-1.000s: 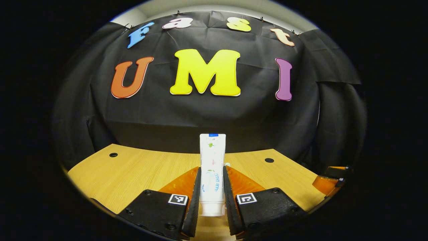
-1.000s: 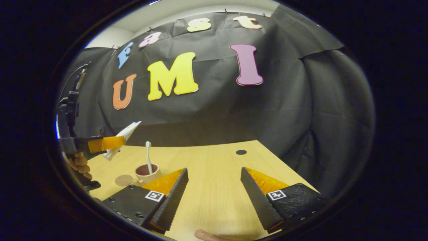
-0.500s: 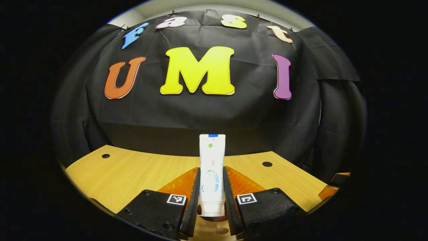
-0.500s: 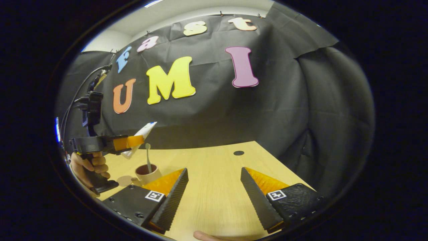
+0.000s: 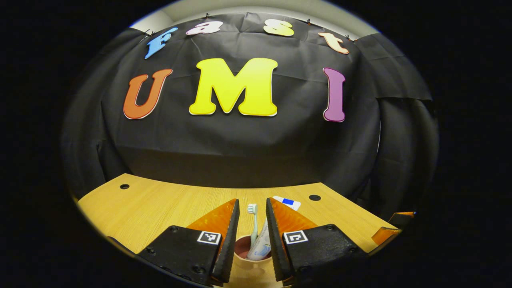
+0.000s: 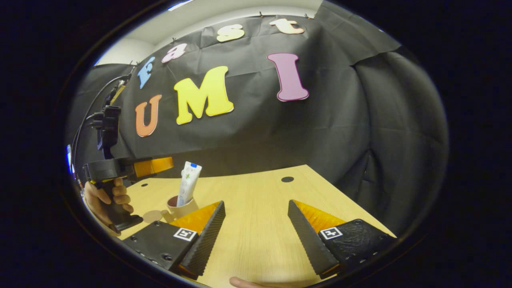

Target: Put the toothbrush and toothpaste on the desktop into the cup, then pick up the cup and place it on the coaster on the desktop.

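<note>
Left tongs [image 5: 252, 224]: parted, empty, poised just above cup [image 5: 252, 260]. Right tongs [image 6: 256, 230]: wide apart, empty, over bare surface [image 6: 256, 200]. One cup, holding one toothbrush [image 5: 252, 224] and one toothpaste [image 6: 188, 182], leaning. One coaster [image 6: 152, 216] just beside cup. Loading step apparently complete; next: grasp cup wall, lift upright, set on coaster.

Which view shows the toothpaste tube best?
The right gripper view: the toothpaste tube stands in the cup, seen from the side. In the left gripper view the left gripper hides part of it.
</note>
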A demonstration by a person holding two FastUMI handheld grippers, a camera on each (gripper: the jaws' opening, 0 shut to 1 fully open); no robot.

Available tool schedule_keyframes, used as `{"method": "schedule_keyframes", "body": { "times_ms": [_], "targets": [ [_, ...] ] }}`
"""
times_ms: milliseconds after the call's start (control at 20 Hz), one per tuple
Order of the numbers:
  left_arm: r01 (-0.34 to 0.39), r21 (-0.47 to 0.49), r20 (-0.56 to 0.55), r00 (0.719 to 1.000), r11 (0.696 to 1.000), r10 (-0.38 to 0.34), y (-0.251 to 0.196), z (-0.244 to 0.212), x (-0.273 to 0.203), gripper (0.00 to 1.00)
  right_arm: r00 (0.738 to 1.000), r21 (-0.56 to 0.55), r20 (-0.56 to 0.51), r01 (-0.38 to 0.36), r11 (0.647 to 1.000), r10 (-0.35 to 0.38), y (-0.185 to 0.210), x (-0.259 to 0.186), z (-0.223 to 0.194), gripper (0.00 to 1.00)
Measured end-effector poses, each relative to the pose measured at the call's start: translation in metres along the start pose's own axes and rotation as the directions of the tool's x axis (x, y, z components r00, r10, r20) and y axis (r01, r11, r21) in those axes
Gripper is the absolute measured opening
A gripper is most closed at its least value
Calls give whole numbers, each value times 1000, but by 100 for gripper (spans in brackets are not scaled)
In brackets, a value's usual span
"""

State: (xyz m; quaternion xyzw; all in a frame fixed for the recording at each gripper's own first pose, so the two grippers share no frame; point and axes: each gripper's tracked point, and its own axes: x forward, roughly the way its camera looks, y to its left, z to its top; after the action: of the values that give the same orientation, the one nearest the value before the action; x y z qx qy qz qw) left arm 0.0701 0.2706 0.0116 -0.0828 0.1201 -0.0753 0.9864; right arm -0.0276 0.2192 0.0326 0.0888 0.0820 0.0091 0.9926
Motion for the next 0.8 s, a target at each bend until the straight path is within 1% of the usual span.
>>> {"method": "schedule_keyframes", "body": {
  "times_ms": [50,100,150,200,250,300,350,400,550,600,700,800],
  "targets": [
    [-2,0,-11,1000,1000,2,1,-2,-2,43,1000,-2,2,1,1000,-1,1,-1,1,96],
    [-2,2,-22,1000,1000,2,3,-3,-5,46,1000,-4,5,1,1000,-1,3,-3,3,92],
    [12,12,-40,999,1000,-11,1,-6,-8,49,1000,-7,7,3,1000,-3,6,-5,4,96],
    [27,24,-48,999,999,-26,1,-7,-12,50,1000,-12,9,6,1000,-6,9,-6,4,96],
    [34,32,-43,999,999,-33,3,-6,-19,63,1000,-18,9,8,1000,-8,11,-8,5,96],
    [41,39,-30,999,998,-39,4,-5,-25,68,1000,-23,9,8,1000,-8,14,-9,6,95],
    [36,48,-21,999,998,-35,8,-4,-30,69,1000,-26,10,11,1000,-10,18,-10,6,95],
    [31,55,-15,999,998,-30,12,-3,-35,78,1000,-28,14,12,1000,-12,22,-10,8,95],
    [21,39,-13,1000,999,-21,27,-5,-49,87,1000,-42,16,10,999,-9,36,-12,11,96],
    [14,40,-14,1000,999,-14,33,-7,-52,93,1000,-51,17,5,999,-4,42,-11,14,96],
    [-14,54,-15,1000,998,15,51,-10,-61,95,1000,-70,18,-1,998,3,53,-8,19,95],
    [-27,60,-17,999,998,28,65,-17,-71,99,1000,-87,16,-4,996,6,62,-5,23,96]
  ]
}}
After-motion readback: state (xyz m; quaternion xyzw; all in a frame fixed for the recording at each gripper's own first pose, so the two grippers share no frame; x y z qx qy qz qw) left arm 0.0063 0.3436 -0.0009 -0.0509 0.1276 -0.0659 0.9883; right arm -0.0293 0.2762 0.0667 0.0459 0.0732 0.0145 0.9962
